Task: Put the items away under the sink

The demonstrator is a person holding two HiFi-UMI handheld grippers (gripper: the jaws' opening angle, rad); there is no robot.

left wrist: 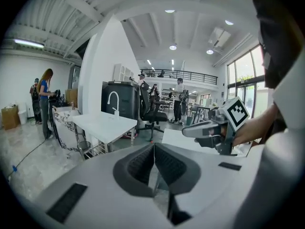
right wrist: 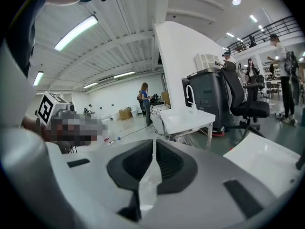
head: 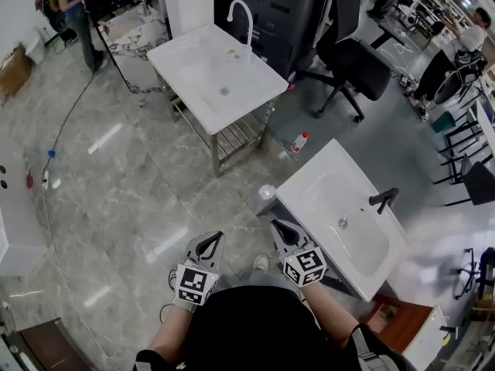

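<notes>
Both grippers are held low in front of the person, over the grey marble floor. In the head view my left gripper (head: 214, 239) and right gripper (head: 277, 227) are shut and hold nothing. Their own views show each pair of jaws (left wrist: 154, 149) (right wrist: 153, 149) closed together with nothing between them. A small bottle with a red cap (head: 299, 141) stands on the floor between the two sinks. A white round item (head: 267, 193) sits by the corner of the near sink (head: 309, 178), which has a black faucet (head: 384, 199). The far sink (head: 193, 56) carries a white faucet (head: 241, 18).
A metal rack (head: 236, 134) sits under the far sink. A black office chair (head: 352, 64) stands behind it. A cable (head: 66, 122) runs across the floor at left. People stand at the far left (head: 69, 10) and far right (head: 464, 41). A brown wooden piece (head: 394, 323) lies lower right.
</notes>
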